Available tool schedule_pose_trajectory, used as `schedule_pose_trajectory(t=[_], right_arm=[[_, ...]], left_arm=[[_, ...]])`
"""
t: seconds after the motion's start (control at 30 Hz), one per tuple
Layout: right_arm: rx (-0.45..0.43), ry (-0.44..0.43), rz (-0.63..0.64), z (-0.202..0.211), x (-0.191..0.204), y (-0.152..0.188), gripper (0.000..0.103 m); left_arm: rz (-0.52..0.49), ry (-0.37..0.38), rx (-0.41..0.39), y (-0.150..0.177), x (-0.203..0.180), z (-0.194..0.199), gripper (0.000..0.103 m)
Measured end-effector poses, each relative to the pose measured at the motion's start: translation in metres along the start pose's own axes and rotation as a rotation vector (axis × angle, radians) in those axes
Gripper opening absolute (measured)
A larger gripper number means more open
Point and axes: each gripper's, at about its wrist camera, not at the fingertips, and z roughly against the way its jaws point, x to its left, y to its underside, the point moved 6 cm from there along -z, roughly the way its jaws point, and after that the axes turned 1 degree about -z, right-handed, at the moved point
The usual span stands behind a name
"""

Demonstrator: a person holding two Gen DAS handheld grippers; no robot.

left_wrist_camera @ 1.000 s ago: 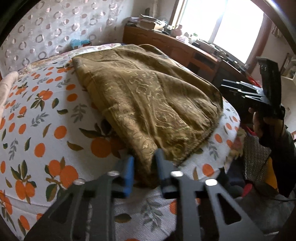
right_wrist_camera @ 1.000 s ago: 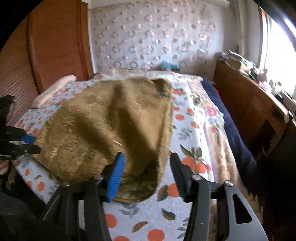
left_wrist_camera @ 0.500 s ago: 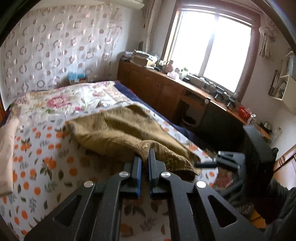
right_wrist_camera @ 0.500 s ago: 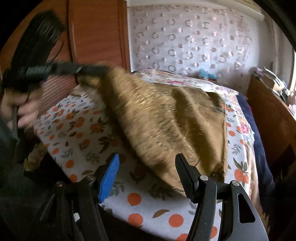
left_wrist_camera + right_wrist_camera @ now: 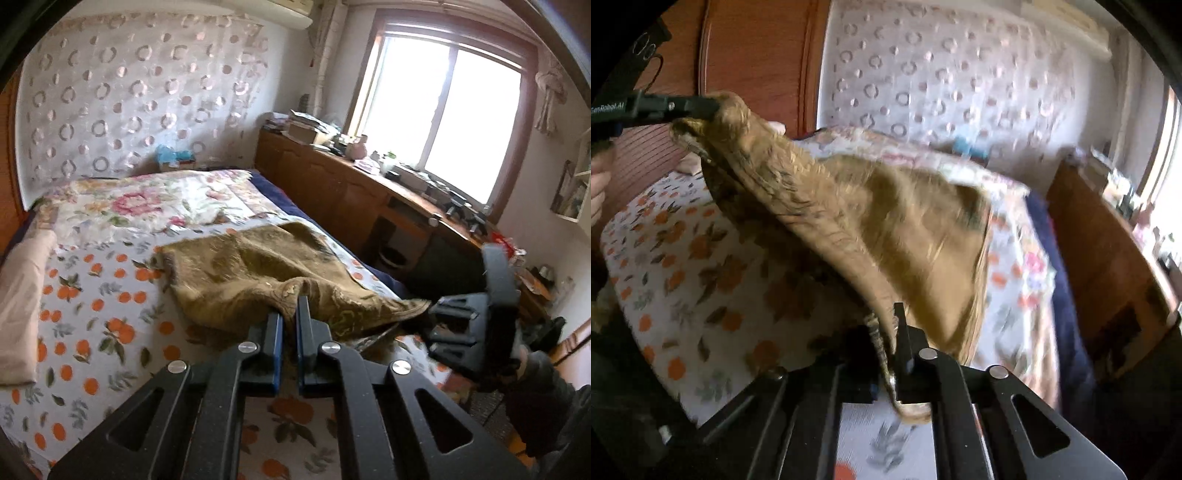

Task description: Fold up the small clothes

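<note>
A bed [image 5: 92,332] under an orange-print sheet carries the one garment in play: a golden-brown patterned cloth [image 5: 258,273] lying across the near half, toward the bed's window-side edge, its near edge raised off the sheet. No fold has been laid yet, as far as either view shows; the cloth is spread and slack, its far part resting on the bed beside a floral quilt [image 5: 155,203], and the near edge hangs between two grips. The work looks to be at its opening step, with every fold still to make and no finished pile in sight.

The left gripper [image 5: 290,314] is clenched on one near corner of the cloth, held up off the bed. The right gripper [image 5: 890,332], at the bed's near edge, is clamped on the other corner, fabric pinched between its fingers [image 5: 903,343].
</note>
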Motion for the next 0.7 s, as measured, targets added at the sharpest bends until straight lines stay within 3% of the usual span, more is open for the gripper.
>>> schedule_pose_trajectory(t=[0.2, 0.37, 0.7], right_arm=[[-0.109, 0.023, -0.013, -0.012, -0.026, -0.082, 0.005], [-0.115, 0.015, 0.009, -0.053, -0.035, -0.132, 0.005], [-0.009, -0.074, 0.002, -0.164, -0.069, -0.148, 0.005]], left_arm=[[-0.014, -0.062, -0.032, -0.025, 0.019, -0.012, 0.006], [0.001, -0.120, -0.036, -0.046, 0.043, -0.035, 0.006], [0.019, -0.187, 0.050, -0.054, 0.094, -0.101, 0.008]])
